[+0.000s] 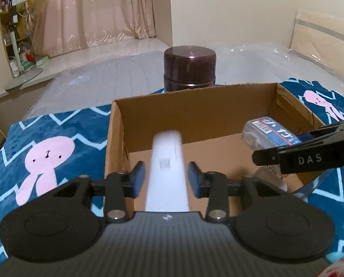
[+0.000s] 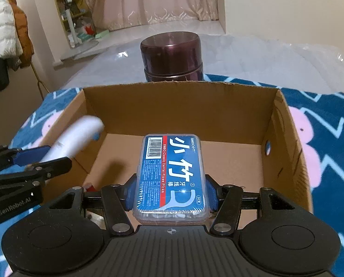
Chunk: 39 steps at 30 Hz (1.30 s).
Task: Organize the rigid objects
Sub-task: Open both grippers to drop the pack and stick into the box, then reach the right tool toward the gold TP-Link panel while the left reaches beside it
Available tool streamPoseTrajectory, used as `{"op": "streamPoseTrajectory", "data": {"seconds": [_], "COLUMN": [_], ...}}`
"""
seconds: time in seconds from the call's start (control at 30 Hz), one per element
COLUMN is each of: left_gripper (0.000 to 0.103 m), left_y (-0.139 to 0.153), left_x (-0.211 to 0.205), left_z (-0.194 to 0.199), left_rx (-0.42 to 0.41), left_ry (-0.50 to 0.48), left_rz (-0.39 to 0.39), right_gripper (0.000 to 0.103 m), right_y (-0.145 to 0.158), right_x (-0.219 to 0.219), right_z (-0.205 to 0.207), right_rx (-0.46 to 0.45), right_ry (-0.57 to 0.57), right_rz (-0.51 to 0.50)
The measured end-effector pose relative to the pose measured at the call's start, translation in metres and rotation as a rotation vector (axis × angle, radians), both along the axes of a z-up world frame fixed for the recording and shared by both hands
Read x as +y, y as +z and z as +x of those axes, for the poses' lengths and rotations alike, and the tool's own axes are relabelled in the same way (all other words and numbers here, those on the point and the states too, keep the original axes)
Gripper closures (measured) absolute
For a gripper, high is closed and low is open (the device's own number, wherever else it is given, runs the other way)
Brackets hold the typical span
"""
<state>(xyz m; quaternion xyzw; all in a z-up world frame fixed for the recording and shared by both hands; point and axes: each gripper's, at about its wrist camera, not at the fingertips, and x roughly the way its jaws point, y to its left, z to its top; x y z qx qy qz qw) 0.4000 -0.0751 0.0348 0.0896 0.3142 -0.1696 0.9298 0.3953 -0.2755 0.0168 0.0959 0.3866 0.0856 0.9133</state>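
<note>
Left gripper (image 1: pixel 166 177) parted around white tube (image 1: pixel 166 161) (blurred); right gripper (image 2: pixel 170 191) clamps floss box (image 2: pixel 170 173).

Home bedroom: pink curtains (image 1: pixel 91 11) hanging to floor, jackets (image 2: pixel 7 27) hanging at wall, plastic-wrapped mattress (image 1: pixel 102 85) lying under cartoon blanket (image 1: pixel 44 143).

A cardboard box (image 2: pixel 181 106) is set on a blanket (image 2: pixel 329 115), with a jar (image 2: pixel 172 56) behind its far wall.

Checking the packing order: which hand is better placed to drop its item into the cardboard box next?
Probably left: left gripper pads already stand clear of the white plastic tube over the brown cardboard box.
</note>
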Motion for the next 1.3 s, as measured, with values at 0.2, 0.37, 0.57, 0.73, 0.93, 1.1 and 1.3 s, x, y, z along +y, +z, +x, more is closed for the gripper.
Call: {"op": "streamPoseTrajectory", "data": {"seconds": [0.2,0.37,0.57,0.73,0.93,1.1,1.3], "left_gripper": [0.050,0.050,0.050,0.043,0.037,0.035,0.028], "left_y": [0.013,0.030,0.045,0.046,0.034,0.015,-0.001], "left_x": [0.008,0.017,0.025,0.031,0.042,0.052,0.059], "left_z": [-0.017,-0.046,-0.106,-0.167,-0.238,-0.285,-0.327], "left_rx": [-0.038,-0.072,-0.101,-0.115,-0.093,-0.033,-0.002], "left_ry": [0.020,0.032,0.049,0.063,0.094,0.122,0.128], "left_rz": [-0.034,-0.059,-0.077,-0.074,-0.077,-0.090,-0.081], "right_gripper": [0.026,0.026,0.026,0.026,0.026,0.026,0.026], "right_y": [0.009,0.031,0.052,0.047,0.026,0.007,-0.009], "right_x": [-0.014,-0.017,-0.010,-0.004,0.005,0.018,0.025], "right_z": [-0.009,-0.035,-0.102,-0.173,-0.245,-0.298,-0.342], "right_rx": [-0.050,-0.076,-0.101,-0.090,-0.033,0.001,0.034], "right_ry": [-0.052,-0.068,-0.062,-0.071,-0.091,-0.088,-0.093], "right_rz": [0.052,0.032,-0.018,-0.037,-0.032,-0.076,-0.095]}}
